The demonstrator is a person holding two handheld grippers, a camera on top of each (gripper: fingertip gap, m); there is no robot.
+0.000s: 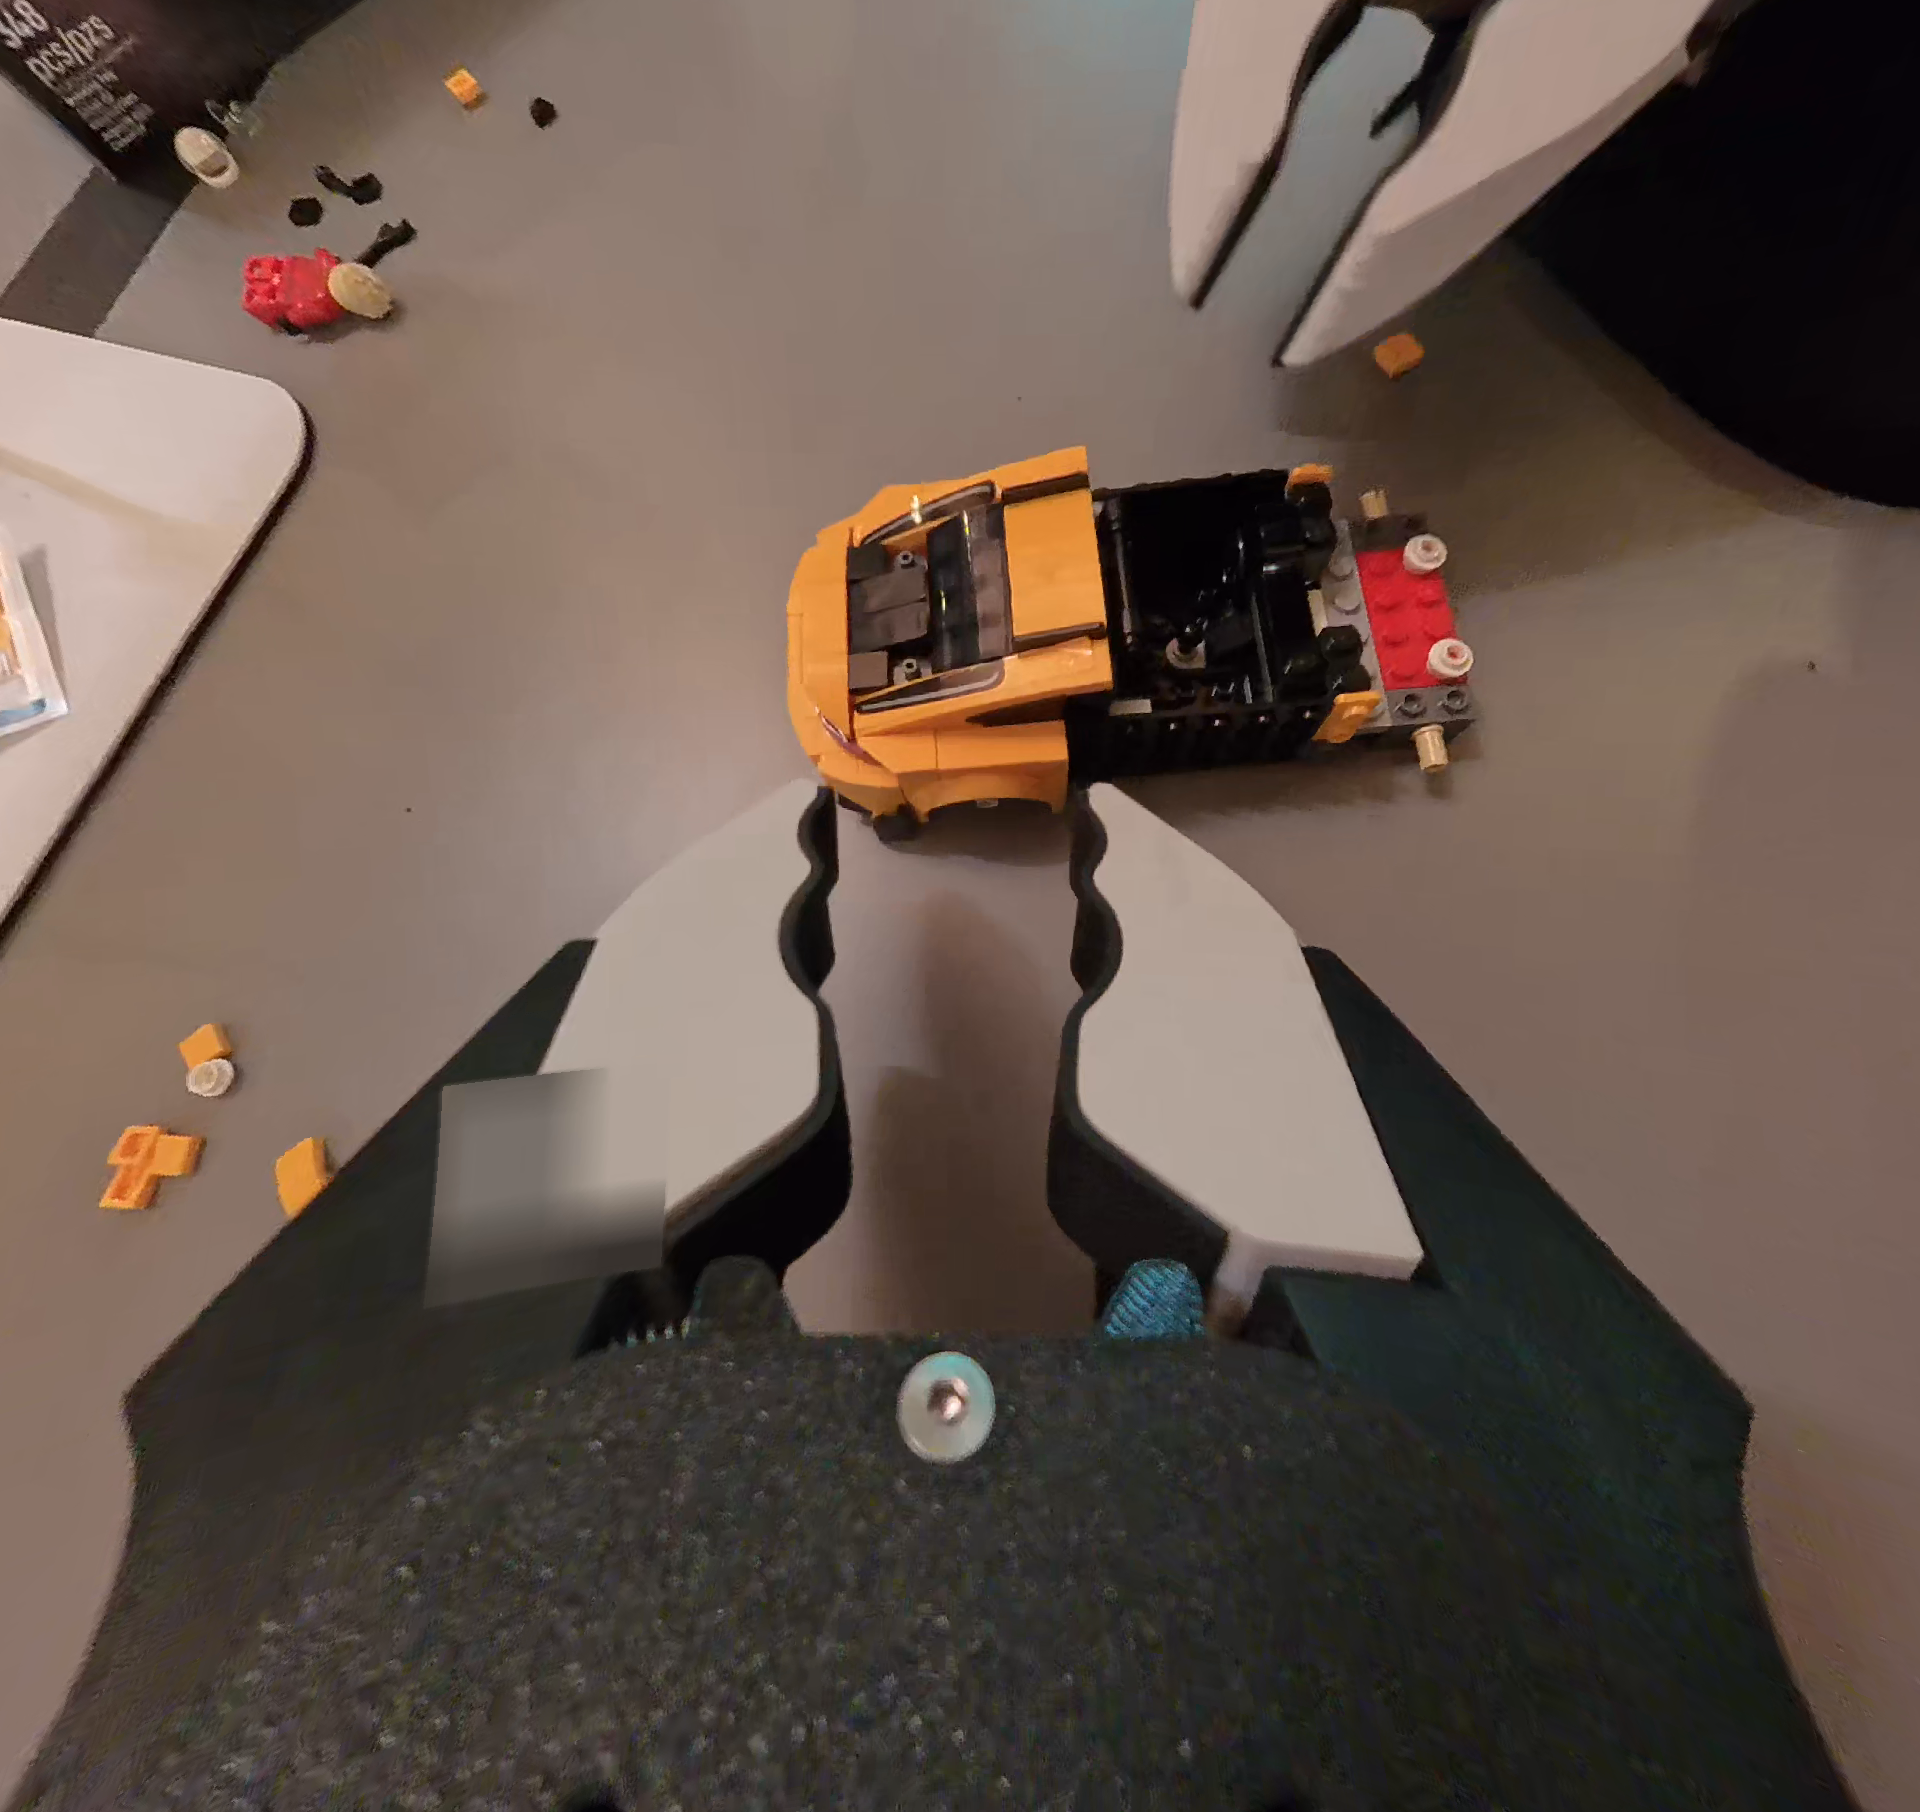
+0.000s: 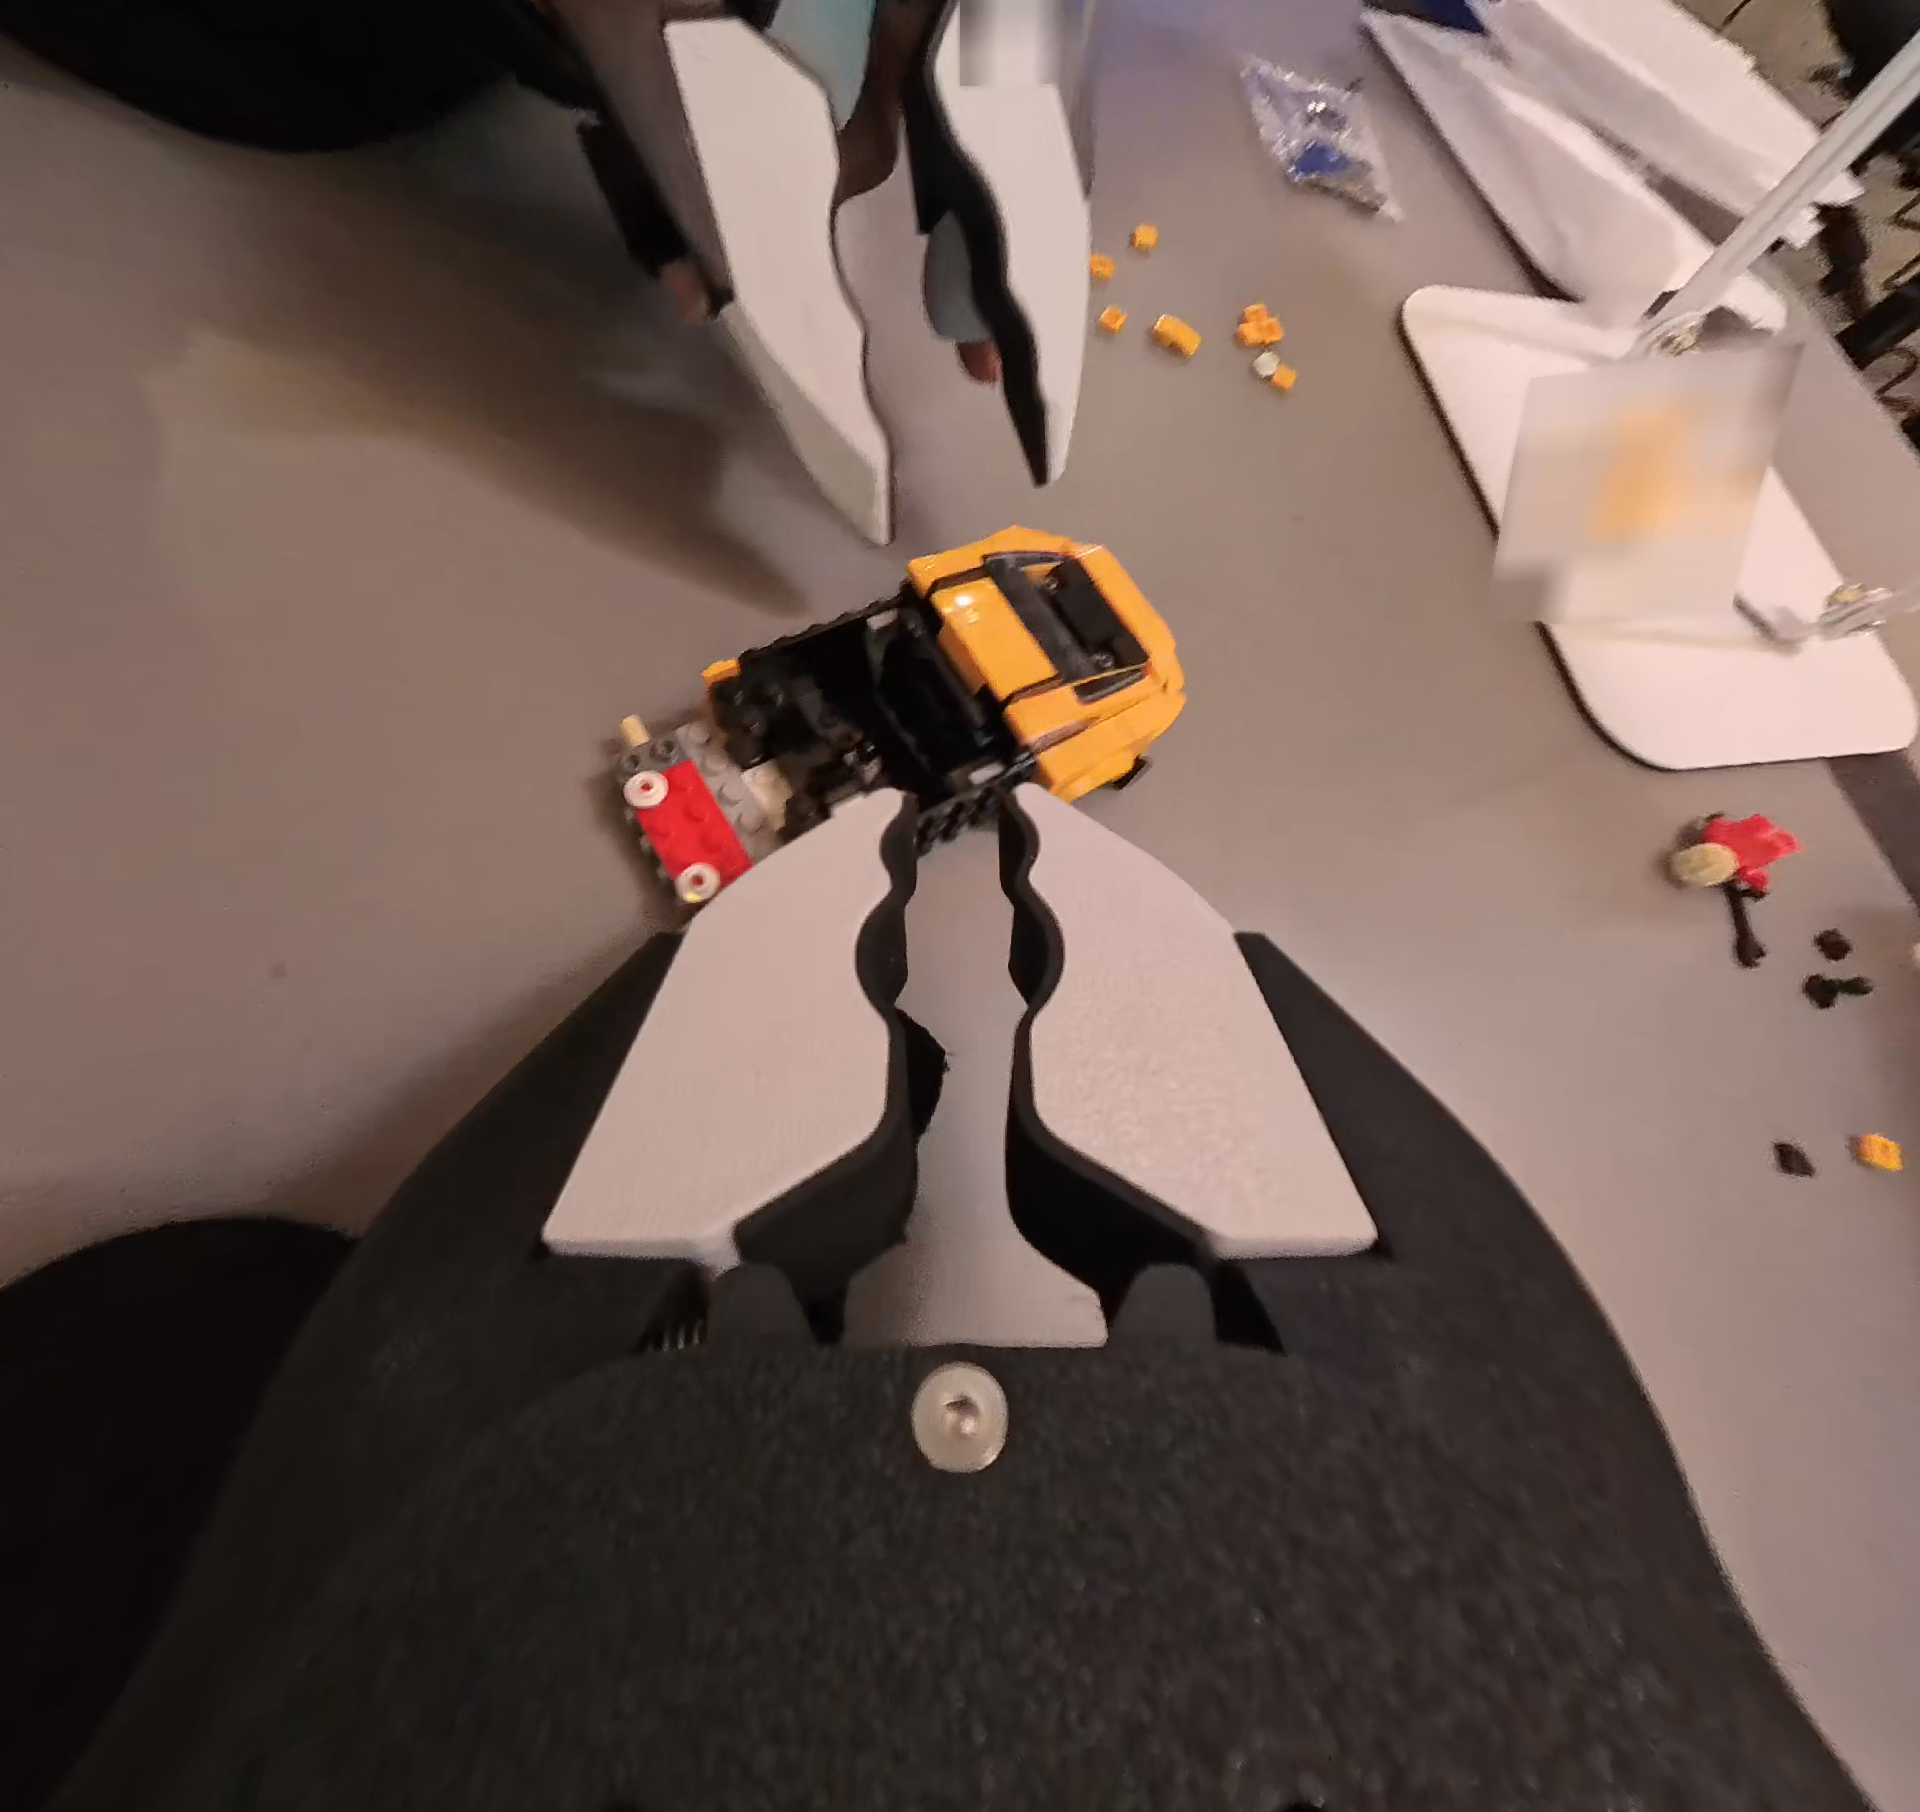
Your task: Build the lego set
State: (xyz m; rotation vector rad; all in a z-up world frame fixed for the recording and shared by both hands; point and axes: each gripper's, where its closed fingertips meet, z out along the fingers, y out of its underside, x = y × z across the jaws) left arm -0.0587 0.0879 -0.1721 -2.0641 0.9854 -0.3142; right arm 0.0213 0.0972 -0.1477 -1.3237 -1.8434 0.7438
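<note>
Half-built orange-and-black brick car is lying on the grey bench; left gripper fingers, moderately spread, and right gripper fingers, narrowed, are holding nothing and risking knocking bricks loose.

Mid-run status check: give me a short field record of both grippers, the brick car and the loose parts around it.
left gripper: jaws apart, nothing between them, tips by the car's orange end
right gripper: jaws narrowly apart, nothing held, pointing at the car's black side
brick car: partly built, orange shell at one end, red plate at the other, on the grey table
loose parts: orange bits, red chunk, scattered
other: dark box, white stand base
</note>
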